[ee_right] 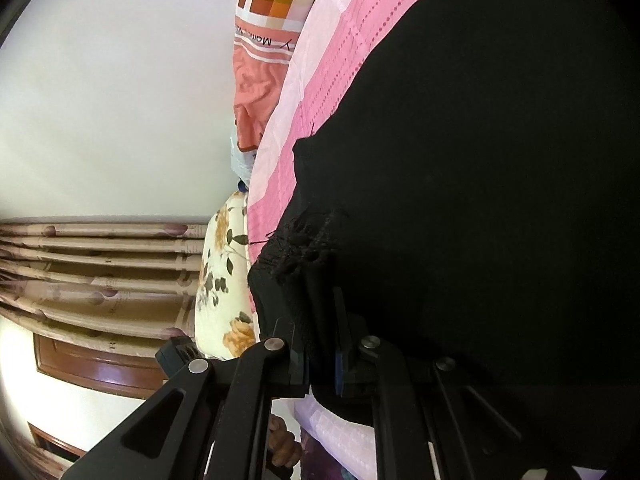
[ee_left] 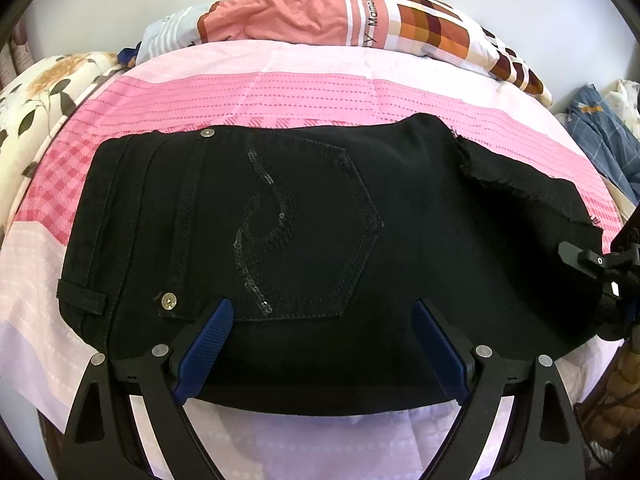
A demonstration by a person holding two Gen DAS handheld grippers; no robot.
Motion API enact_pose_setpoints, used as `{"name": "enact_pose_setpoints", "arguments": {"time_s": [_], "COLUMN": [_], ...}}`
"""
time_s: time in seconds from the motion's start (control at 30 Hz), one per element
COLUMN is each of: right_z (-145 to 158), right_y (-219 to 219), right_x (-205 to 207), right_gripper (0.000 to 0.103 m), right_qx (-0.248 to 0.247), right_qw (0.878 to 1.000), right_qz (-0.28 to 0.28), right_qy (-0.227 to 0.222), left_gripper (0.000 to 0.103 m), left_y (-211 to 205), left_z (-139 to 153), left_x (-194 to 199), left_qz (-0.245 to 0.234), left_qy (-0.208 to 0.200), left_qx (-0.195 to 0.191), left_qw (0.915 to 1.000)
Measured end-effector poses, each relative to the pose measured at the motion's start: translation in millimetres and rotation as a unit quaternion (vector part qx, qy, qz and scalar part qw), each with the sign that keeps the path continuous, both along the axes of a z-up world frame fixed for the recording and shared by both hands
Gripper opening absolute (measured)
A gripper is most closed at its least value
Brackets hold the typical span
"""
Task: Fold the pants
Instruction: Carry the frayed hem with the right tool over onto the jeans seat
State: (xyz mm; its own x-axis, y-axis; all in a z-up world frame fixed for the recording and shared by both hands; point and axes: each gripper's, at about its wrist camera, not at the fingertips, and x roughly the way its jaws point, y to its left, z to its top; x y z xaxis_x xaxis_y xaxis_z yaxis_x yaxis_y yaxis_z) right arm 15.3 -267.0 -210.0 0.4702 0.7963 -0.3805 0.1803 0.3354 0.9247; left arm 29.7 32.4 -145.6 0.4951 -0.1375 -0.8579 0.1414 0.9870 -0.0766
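Lying folded mid-frame on the pink checked bedsheet (ee_left: 224, 92), one pair of black denim pants (ee_left: 304, 216) shows a sequinned hexagonal pocket (ee_left: 308, 232); my left gripper (ee_left: 324, 320) gapes released, my right gripper (ee_right: 320, 340) pinches their frayed hem.

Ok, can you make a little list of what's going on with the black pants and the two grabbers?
pants: black pants, folded, lying on the pink bedsheet
pocket: back pocket with sequin swirl facing up
left gripper: open, over the near edge of the pants
right gripper: shut on the frayed hem
behind: patterned pillow at the far end of the bed
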Motion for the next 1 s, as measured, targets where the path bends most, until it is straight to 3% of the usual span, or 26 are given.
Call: {"name": "enact_pose_setpoints", "arguments": {"time_s": [0.4, 0.7, 0.87, 0.93, 1.0], "right_z": [2, 2, -1, -2, -2], "right_y": [22, 29, 29, 28, 26], "right_x": [-3, -5, -8, -8, -8], "right_gripper": [0.013, 0.022, 0.024, 0.032, 0.043], "right_qx": [-0.038, -0.025, -0.002, 0.017, 0.067], "right_qw": [0.998, 0.997, 0.997, 0.997, 0.995], "right_qz": [0.046, 0.07, 0.08, 0.076, 0.073], "right_qy": [-0.008, -0.013, -0.012, -0.015, -0.024], "left_gripper": [0.091, 0.091, 0.091, 0.091, 0.091], "left_y": [-3, -4, -3, -3, -3], "left_z": [0, 0, -1, -1, -1], "left_x": [-1, -1, -1, -1, -1], "left_qz": [-0.002, -0.001, -0.001, -0.001, -0.001], "left_qy": [0.001, 0.001, 0.001, 0.002, 0.001], "left_qx": [0.002, 0.003, 0.003, 0.006, 0.008], "left_qw": [1.0, 1.0, 1.0, 1.0, 1.0]}}
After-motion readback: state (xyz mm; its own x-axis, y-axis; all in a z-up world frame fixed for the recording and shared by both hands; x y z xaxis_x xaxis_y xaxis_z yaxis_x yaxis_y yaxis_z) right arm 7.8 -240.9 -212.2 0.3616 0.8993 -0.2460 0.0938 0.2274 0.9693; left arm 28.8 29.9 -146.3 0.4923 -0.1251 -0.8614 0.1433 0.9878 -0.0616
